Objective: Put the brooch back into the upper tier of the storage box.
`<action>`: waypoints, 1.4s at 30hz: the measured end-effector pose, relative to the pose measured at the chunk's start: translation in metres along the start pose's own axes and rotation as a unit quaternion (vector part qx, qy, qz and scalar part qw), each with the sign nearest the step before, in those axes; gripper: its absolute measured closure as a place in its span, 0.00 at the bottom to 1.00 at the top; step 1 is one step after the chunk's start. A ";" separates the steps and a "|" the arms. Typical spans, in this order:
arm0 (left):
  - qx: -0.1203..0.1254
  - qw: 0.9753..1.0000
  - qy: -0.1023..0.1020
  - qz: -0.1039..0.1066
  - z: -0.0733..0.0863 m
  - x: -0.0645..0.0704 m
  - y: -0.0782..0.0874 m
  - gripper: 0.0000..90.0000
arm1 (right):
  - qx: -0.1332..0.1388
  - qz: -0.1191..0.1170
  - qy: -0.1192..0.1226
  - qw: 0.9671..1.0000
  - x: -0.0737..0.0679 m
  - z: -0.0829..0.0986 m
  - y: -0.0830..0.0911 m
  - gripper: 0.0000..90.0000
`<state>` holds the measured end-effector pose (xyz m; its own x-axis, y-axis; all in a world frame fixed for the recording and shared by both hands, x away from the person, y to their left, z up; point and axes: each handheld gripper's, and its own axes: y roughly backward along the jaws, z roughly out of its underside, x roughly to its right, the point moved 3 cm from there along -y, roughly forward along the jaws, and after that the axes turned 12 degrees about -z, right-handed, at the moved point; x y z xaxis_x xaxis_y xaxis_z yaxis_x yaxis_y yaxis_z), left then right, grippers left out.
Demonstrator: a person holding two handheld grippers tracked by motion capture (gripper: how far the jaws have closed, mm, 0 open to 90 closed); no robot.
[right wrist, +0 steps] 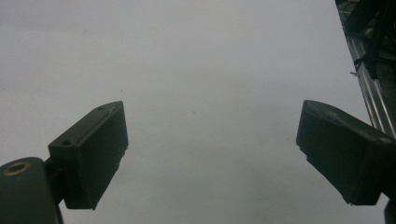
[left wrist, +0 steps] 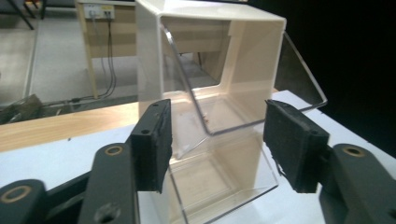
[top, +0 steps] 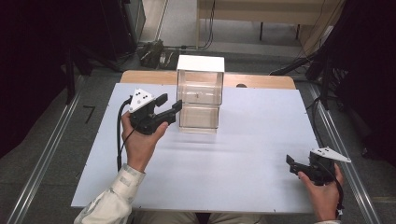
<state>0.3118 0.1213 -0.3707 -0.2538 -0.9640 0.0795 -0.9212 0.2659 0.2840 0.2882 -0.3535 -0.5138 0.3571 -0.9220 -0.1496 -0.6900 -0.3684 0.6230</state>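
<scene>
A white cabinet (top: 200,63) with two clear plastic drawers stands at the back middle of the table; its lower drawer (top: 198,118) is pulled out toward the person. My left gripper (top: 170,102) is held open just left of the cabinet, jaws pointing at it. In the left gripper view the cabinet (left wrist: 210,70) rises between the jaws, the clear lower drawer (left wrist: 219,179) in front, and my left gripper (left wrist: 217,140) holds nothing. My right gripper (top: 290,163) rests low at the table's front right, open and empty; in the right gripper view my right gripper (right wrist: 212,154) faces bare tabletop.
The white tabletop (top: 243,154) lies on a wooden table (top: 261,81). Metal rails run along the floor on both sides, one at the right (top: 341,149). Cables and equipment lie on the floor behind the table (top: 154,51). A wooden desk (left wrist: 107,28) stands farther back.
</scene>
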 end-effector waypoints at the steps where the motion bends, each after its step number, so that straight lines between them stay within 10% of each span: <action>1: -0.001 1.000 0.001 -0.002 0.002 -0.002 0.001 0.48 | 0.000 0.000 0.000 1.000 0.000 0.000 0.000 0.08; 42: -0.036 0.998 -0.001 -0.051 0.046 -0.025 0.003 0.29 | -0.006 0.000 0.001 1.000 0.000 0.001 -0.001 0.08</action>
<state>0.3018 0.1464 -0.4155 -0.1612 -0.9859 0.0444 -0.9183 0.1663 0.3592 0.2880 -0.3530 -0.5151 0.3589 -0.9215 -0.1486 -0.6821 -0.3676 0.6321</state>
